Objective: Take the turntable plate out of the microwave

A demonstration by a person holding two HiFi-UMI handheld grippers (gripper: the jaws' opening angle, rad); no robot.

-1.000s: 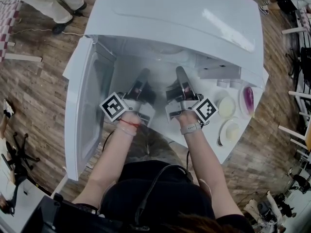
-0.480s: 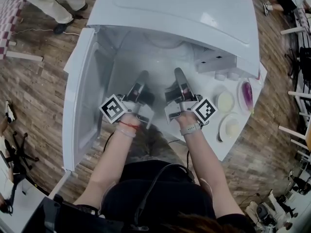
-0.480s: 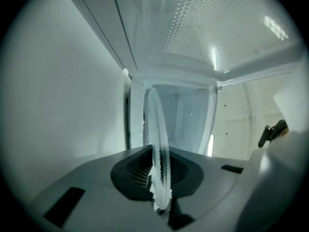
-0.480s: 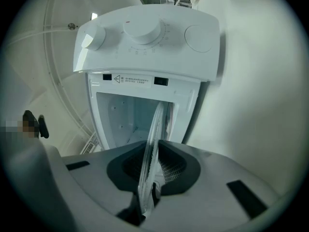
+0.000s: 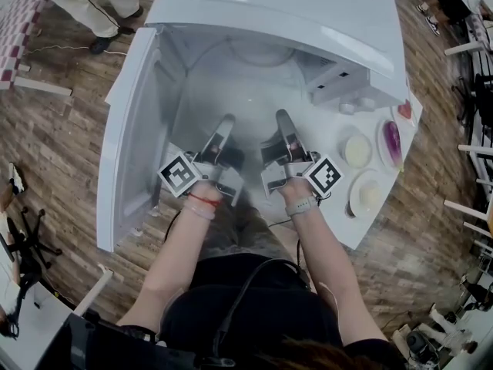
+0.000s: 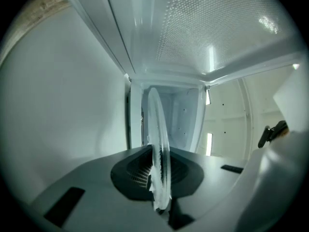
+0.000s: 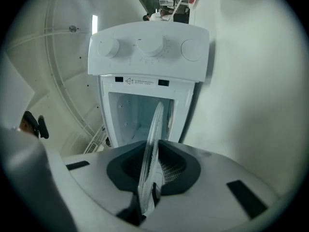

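The clear glass turntable plate [image 5: 250,91] hangs level in front of the open white microwave [image 5: 308,14], with its near rim held from both sides. My left gripper [image 5: 224,122] is shut on the rim at the left, my right gripper [image 5: 282,119] on the rim at the right. In the left gripper view the plate [image 6: 158,144] stands edge-on, pinched in that gripper [image 6: 161,199]. The right gripper view shows the same edge of the plate [image 7: 153,139] clamped in that gripper [image 7: 145,197], with the microwave's knob panel [image 7: 149,50] beyond it.
The microwave door [image 5: 131,129] stands swung open at the left. On the white table [image 5: 362,233] to the right sit a cream dish [image 5: 357,151], a purple-centred plate [image 5: 393,141] and another dish [image 5: 368,195]. A person's legs [image 5: 77,6] are at the top left.
Both grippers have drawn back toward the person with the plate, so the microwave cavity now lies farther from them and more of its inside shows.
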